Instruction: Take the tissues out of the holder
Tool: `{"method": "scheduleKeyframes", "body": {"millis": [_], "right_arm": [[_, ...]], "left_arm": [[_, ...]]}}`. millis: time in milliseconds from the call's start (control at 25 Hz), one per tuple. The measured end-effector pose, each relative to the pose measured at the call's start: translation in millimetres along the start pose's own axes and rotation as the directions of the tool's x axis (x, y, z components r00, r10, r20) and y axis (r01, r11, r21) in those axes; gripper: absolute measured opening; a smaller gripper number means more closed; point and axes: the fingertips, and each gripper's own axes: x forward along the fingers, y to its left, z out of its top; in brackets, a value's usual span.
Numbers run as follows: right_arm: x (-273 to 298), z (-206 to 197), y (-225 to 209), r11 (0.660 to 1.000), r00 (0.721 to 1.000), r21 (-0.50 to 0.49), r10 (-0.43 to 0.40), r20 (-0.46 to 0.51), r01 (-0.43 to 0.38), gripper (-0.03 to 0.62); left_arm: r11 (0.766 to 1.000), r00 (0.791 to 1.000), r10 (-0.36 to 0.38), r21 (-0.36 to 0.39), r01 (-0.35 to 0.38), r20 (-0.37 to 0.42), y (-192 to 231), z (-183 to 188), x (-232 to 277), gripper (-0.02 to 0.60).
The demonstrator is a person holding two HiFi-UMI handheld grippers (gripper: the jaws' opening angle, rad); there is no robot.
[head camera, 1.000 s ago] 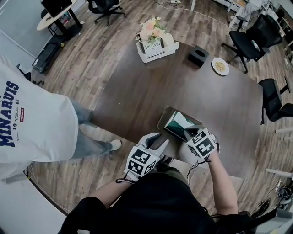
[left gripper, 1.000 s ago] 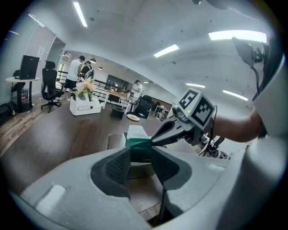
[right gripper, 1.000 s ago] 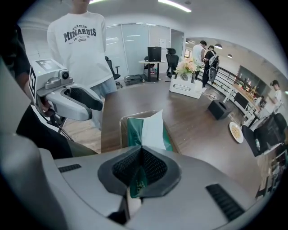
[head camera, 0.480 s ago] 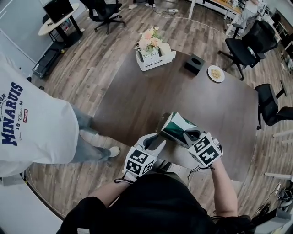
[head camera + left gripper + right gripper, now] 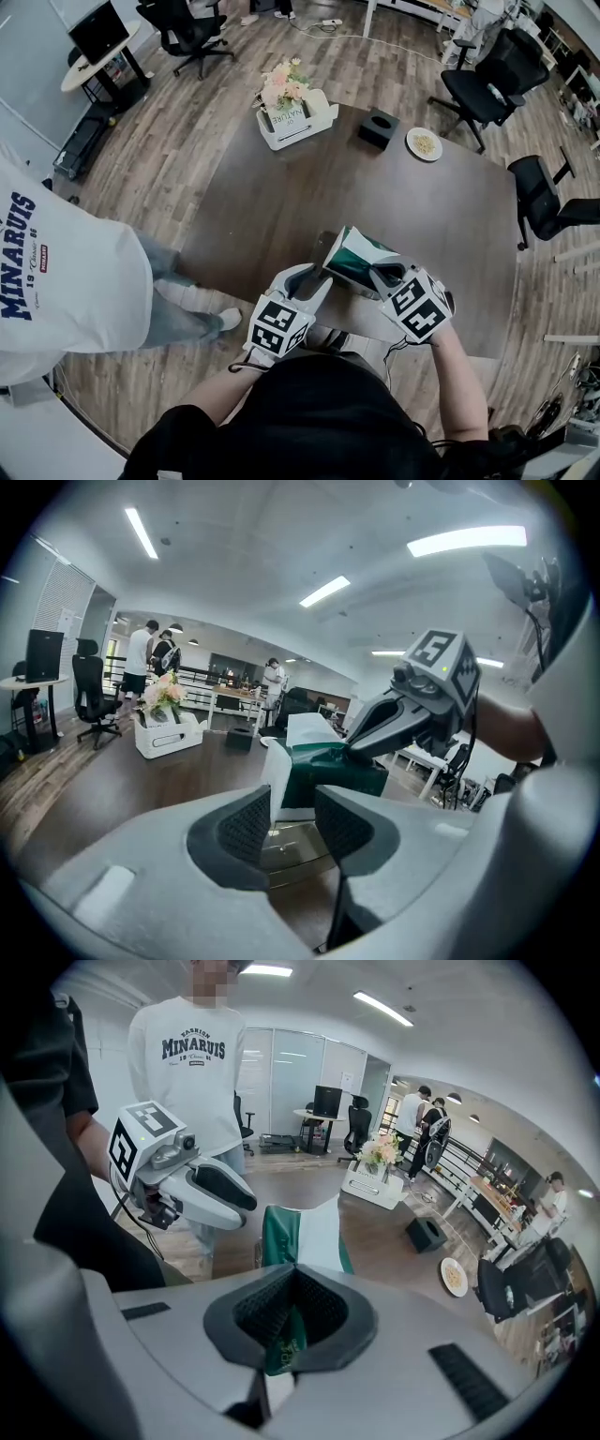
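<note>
A green and white tissue pack (image 5: 356,261) hangs tilted above the near part of the dark table (image 5: 281,197). My right gripper (image 5: 384,275) is shut on its green wrapper, which is pinched between the pads in the right gripper view (image 5: 292,1312). Below the pack, the shiny metal holder (image 5: 286,844) lies on the table. My left gripper (image 5: 314,279) is open at the pack's left end. In the left gripper view, the pack's white end (image 5: 274,785) shows in the gap between the pads, and I cannot tell if it touches one.
At the table's far side stand a white box with flowers (image 5: 289,103), a black cube box (image 5: 379,127) and a plate of food (image 5: 424,143). A person in a white shirt (image 5: 56,272) stands to the left. Office chairs (image 5: 487,89) stand beyond the table.
The right gripper has raised and tilted the pack up from the holder. The left gripper has come in closer to the pack's left end.
</note>
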Motion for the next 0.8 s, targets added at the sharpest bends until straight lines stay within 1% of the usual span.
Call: {"method": "scheduleKeyframes", "body": {"millis": [160,280,400,520,600,680,720,760,800], "right_arm": [[-11,-8,-8,0.999,0.999,0.011,-0.033,0.001,0.033,0.009],[-24,-21,-13,0.997,0.998,0.034,-0.063,-0.011,0.063,0.009],[-39,-37,-23,0.992,0.995,0.073,-0.1,-0.022,0.101,0.009],[-51,-45,-33,0.985,0.991,0.113,-0.13,-0.016,0.131,0.009],[-56,-50,-36,0.98,0.989,0.131,-0.148,-0.022,0.15,0.009],[-61,-53,-40,0.975,0.985,0.14,-0.169,-0.031,0.172,0.009],[-64,-55,-41,0.973,0.983,0.145,-0.178,-0.037,0.182,0.009],[-66,-57,-41,0.97,0.982,0.152,-0.184,-0.043,0.188,0.009],[-68,-60,-40,0.968,0.981,0.16,-0.187,-0.048,0.192,0.009]], "left_arm": [[0.998,0.998,-0.055,0.027,0.055,-0.008,-10,7,15,0.133],[0.995,0.995,-0.1,0.029,0.1,-0.014,-20,9,22,0.133],[0.992,0.993,-0.119,0.039,0.119,-0.007,-26,15,26,0.133],[0.986,0.989,-0.149,0.071,0.148,0.004,-33,27,31,0.133],[0.984,0.988,-0.154,0.098,0.152,0.015,-35,35,32,0.133],[0.981,0.99,-0.139,0.142,0.133,0.033,-33,44,29,0.133],[0.976,0.99,-0.132,0.182,0.123,0.039,-34,48,27,0.133],[0.966,0.991,-0.125,0.235,0.112,0.041,-36,49,25,0.133],[0.95,0.992,-0.12,0.296,0.104,0.037,-40,49,24,0.132]]}}
